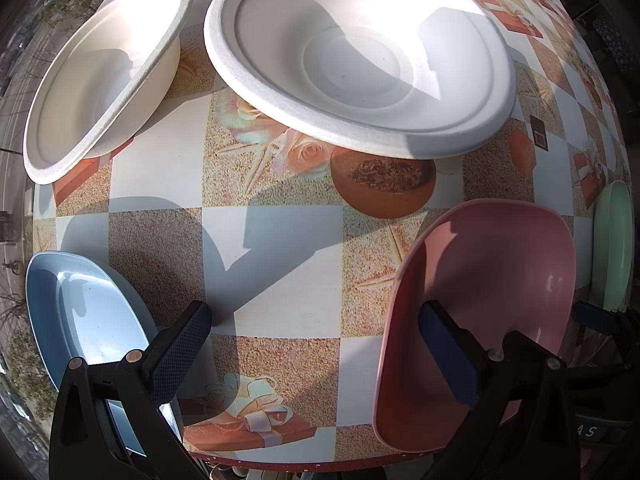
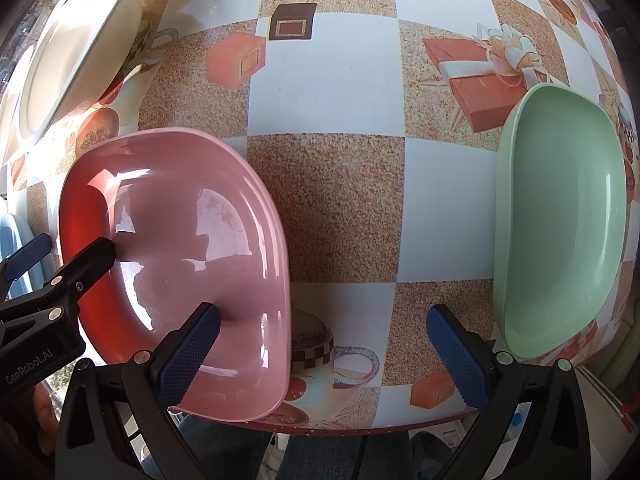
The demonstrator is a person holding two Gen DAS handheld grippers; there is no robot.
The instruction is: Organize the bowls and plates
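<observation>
A pink bowl (image 1: 488,304) (image 2: 188,248) sits at the table's near edge. A mint green bowl (image 2: 560,220) (image 1: 612,240) stands to its right. A light blue plate (image 1: 88,316) lies at the near left. Two white paper bowls (image 1: 360,52) (image 1: 100,68) stand farther back. My left gripper (image 1: 320,352) is open and empty, its right finger (image 1: 448,356) over the pink bowl's left side. My right gripper (image 2: 324,356) is open and empty, its left finger (image 2: 188,356) over the pink bowl's near rim, above the table between the pink and green bowls.
The table (image 1: 280,272) wears a checked cloth with printed gifts and cups. Its front edge (image 2: 340,430) runs just below both grippers. The left gripper's finger (image 2: 80,264) shows at the left of the right wrist view.
</observation>
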